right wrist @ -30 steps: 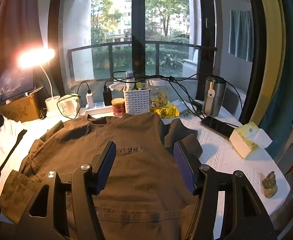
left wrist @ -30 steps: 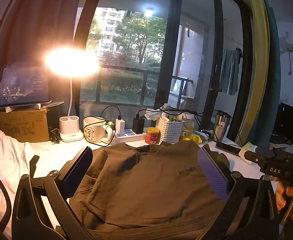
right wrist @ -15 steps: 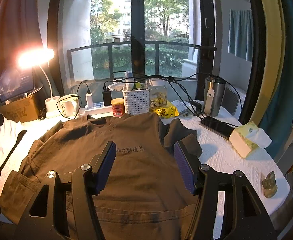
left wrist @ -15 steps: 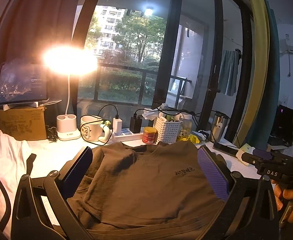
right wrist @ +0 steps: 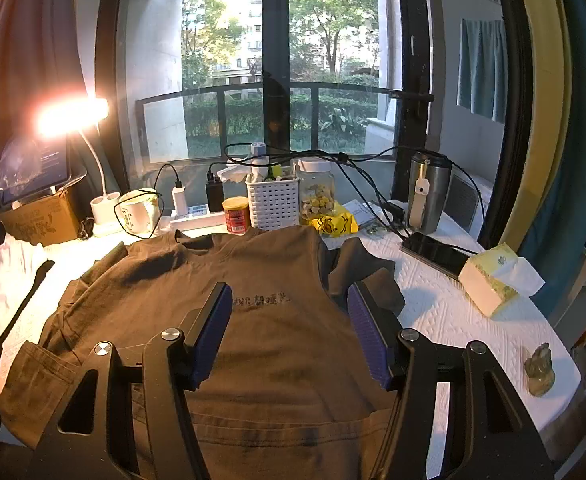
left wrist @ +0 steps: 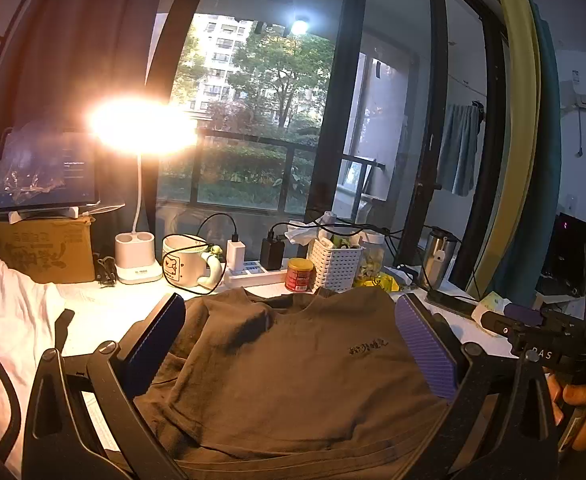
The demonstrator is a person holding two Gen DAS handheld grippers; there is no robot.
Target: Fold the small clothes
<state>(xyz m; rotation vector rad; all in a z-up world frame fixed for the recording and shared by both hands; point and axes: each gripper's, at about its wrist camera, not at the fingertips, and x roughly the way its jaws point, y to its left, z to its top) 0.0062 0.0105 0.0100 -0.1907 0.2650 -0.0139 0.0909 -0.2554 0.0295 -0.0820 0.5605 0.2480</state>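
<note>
Right wrist view shows that the brown T-shirt (right wrist: 277, 320) is spread face up on the white table (right wrist: 453, 312) at lower centre, not yet folded, while the right gripper (right wrist: 291, 332) and the left gripper (left wrist: 293, 344) are held wide open and empty.

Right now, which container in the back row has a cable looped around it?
The white mug beside the lamp base: a black cable circles it. The red can, basket and jar have none around them.

The brown T-shirt (right wrist: 277, 344) is matt, soft cloth; at two o'clock the tumbler (right wrist: 429, 188) is brushed metal, the table cover (right wrist: 445, 312) quilted.
</note>
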